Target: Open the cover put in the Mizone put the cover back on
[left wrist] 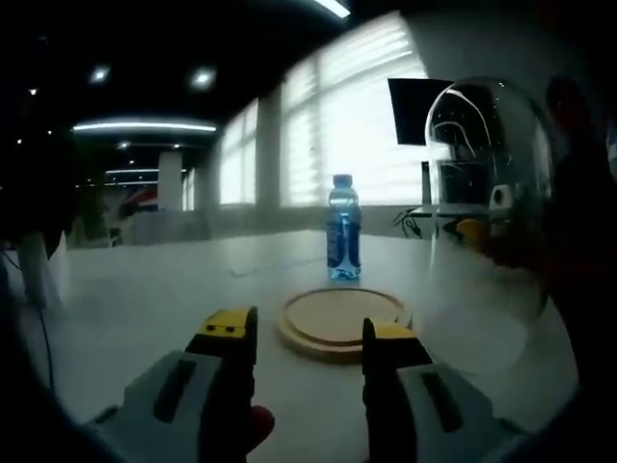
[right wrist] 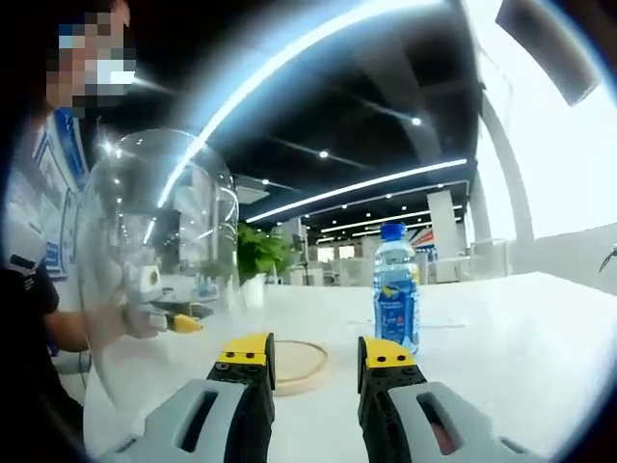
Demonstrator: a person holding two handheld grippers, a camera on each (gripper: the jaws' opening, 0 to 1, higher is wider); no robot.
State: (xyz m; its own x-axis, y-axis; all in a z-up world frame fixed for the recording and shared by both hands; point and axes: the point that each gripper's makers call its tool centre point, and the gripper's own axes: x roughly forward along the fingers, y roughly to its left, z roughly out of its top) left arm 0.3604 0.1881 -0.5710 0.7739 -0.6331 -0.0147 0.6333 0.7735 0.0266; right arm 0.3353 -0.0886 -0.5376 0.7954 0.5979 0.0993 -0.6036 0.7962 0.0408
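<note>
The white table [left wrist: 145, 299] spreads out ahead of both pairs of tongs. On it, the glass cover [left wrist: 492, 174] rises to the right of the left tongs [left wrist: 308, 333] and to the left of the right tongs [right wrist: 315, 352], so it seems to sit between the two. Its lower edge is blurred, and I cannot tell whether it rests on the table or is held just above it. In the right gripper view a yellow tip [right wrist: 178, 323] shows through the glass; it may belong to the other tongs.

The round wooden base [left wrist: 337, 313] lies bare just ahead of the left tongs' jaws and a little beyond the right tongs' left jaw. The blue drink bottle [left wrist: 343, 236] stands upright with its cap on, behind the base from the left tongs. From the right tongs it stands just past the right jaw and beside the base, not on it.

Both pairs of tongs are parted about a bottle's width and grip nothing.

The cover looks to be off already, so the step in hand is getting the bottle onto the base. The right tongs look better placed: slide forward, close on the bottle's middle, lift it and set it at the centre of the base. It must stay upright, with room left for the cover's rim.
</note>
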